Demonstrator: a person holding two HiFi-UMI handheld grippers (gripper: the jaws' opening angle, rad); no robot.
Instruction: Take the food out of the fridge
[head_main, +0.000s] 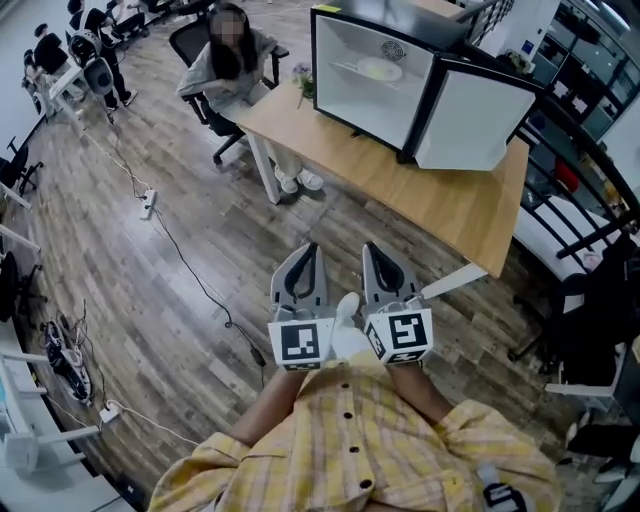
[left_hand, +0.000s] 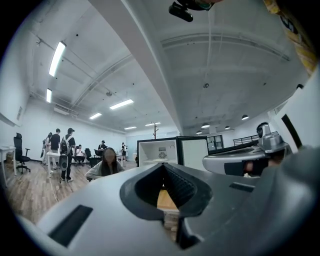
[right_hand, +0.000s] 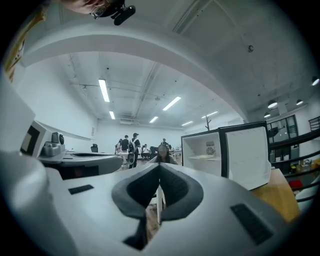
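The person in a yellow plaid shirt holds both grippers side by side and level above the wood floor, pointing toward a wooden table that is still well apart from them. The left gripper has its fingers pressed together at the tips with nothing between them, as its own view shows. The right gripper is the same, its tips meeting and empty. Each gripper shows at the edge of the other's view, the right one at the right of the left gripper view and the left one at the left of the right gripper view. On the table stands a small fridge with its door swung wide open to the right. The food lies on a shelf inside the fridge, a pale flat helping on what looks like a plate, untouched and far from both grippers. The fridge and its open door also show in the left gripper view and the right gripper view, where the food is a thin pale shape on the shelf. A small bunch of flowers stands on the table just left of the fridge. A seated person is at the table's far left end, and a power strip with a cable lies on the floor
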